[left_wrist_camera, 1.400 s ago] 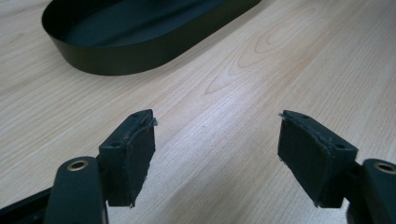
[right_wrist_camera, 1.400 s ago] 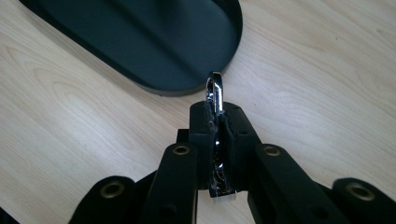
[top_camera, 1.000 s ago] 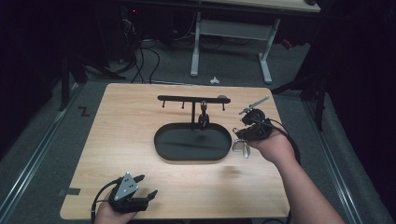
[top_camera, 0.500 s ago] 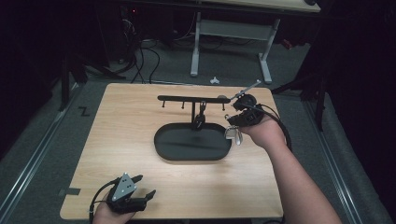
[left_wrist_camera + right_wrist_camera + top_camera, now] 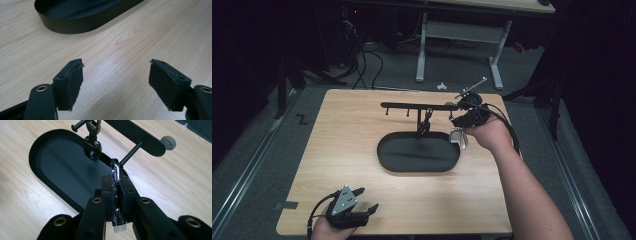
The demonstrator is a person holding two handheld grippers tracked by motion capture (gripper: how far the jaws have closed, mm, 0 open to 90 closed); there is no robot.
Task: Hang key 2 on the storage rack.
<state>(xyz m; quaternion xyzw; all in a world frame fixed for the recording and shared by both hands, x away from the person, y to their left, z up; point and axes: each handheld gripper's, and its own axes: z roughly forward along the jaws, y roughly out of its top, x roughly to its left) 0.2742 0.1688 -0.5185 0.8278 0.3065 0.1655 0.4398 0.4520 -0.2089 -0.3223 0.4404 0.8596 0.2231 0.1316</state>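
Left gripper (image 5: 116, 77) agape (right gripper (image 5: 117, 186) clamped)

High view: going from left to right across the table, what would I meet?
Left claw at the near edge → oval black tray → keyring hanging on the rack → right claw clamping a shiny metal clip.

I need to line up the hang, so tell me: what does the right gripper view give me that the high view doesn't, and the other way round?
The right gripper view alone shows the right tongs clamped edge-on over the shiny metal ring, pointing at a peg of the black rack. The high view alone shows the left tongs open at the near table edge, plus the rack's full bar. Both show the oval black tray, the dark clip hanging on the rack, and the wooden table.
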